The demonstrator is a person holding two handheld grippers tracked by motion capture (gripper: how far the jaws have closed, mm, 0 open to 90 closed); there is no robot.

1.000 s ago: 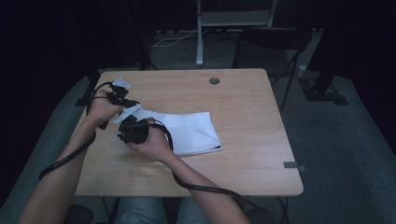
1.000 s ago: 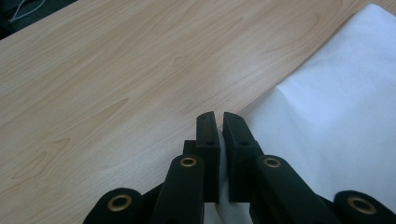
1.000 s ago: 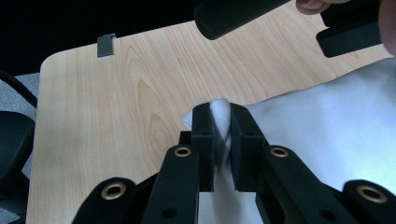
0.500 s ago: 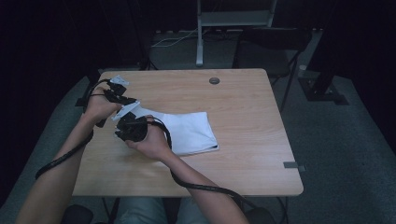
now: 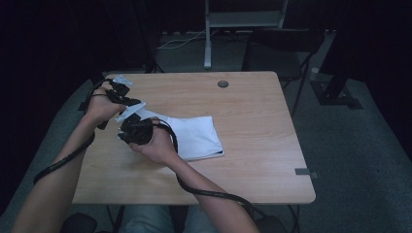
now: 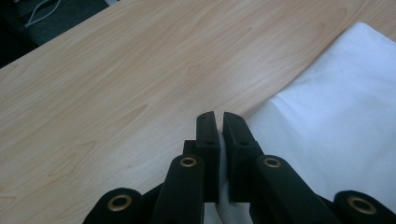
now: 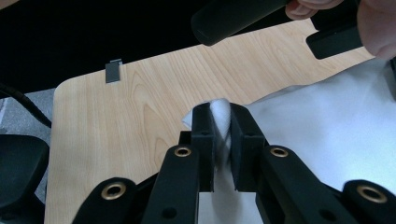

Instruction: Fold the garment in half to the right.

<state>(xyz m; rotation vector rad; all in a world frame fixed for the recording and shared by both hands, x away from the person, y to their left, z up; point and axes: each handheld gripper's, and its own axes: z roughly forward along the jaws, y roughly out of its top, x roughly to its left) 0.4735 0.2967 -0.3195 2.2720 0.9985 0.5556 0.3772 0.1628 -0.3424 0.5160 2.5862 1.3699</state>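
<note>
Presently, as we catalogue it: left tongs, pressed together on a thin edge of the white cloth; a sliver of fabric shows between the black jaws in the left gripper view. Right tongs, likewise pinching a bunched corner of the same cloth, the white fold standing up between the jaws in the right gripper view.

Position, tongs to cloth: we see in the high view that both tongs hold the cloth's left end, the left pair farther from the person, the right pair nearer. From either grip the body of the cloth runs away to the right, lying flat on the tabletop, its long axis left to right across it. The left end is lifted and rumpled between the two grips.

Judgement: we take the work in hand to be folding or spreading the cloth, and the coming move turns on that axis. Carrying the held end rightward over the flat part would fold it; drawing it leftward would stretch it. Both hands stand equally near, since both already hold it.
</note>
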